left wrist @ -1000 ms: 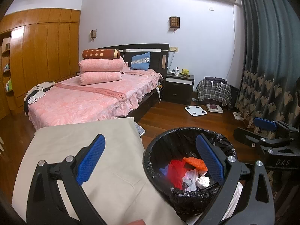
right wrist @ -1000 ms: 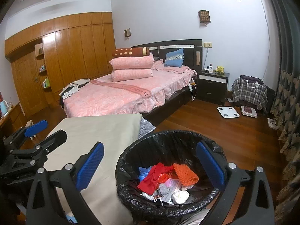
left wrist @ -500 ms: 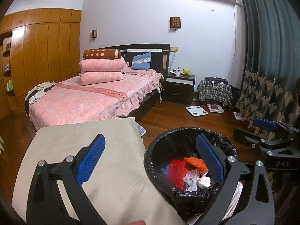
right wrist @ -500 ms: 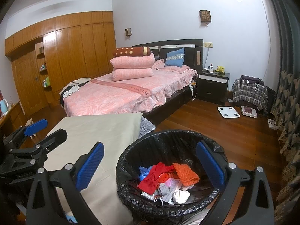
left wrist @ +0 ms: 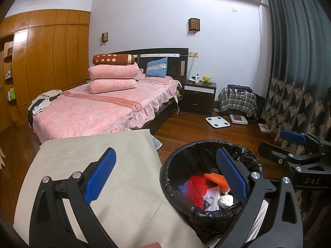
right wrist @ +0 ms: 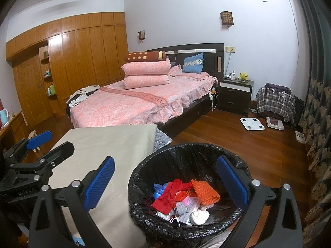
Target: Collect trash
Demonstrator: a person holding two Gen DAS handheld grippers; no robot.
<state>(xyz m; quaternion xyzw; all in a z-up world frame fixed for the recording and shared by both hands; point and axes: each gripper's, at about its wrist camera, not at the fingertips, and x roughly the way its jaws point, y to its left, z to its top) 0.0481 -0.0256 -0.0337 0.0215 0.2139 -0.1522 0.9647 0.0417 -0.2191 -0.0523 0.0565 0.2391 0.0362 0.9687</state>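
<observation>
Leftmost, the left gripper (left wrist: 165, 175) hovers above the cloth-covered tabletop (left wrist: 107, 144), its jaws spread wide and holding nothing. No loose litter shows on that beige cloth, which suggests the surface is already cleared. Just beside the tabletop's right edge stands the trash bin (right wrist: 186, 186), lined with a black bag, likely placed close so that dropping things in takes little reach. Inside lies the collected trash (right wrist: 186, 196): red cloth, an orange mesh piece, blue wrap, paper and a white crumpled ball. Over the bin the right gripper (right wrist: 165, 175) hangs with jaws equally wide and empty. To my eye the collecting looks nearly or fully done.
</observation>
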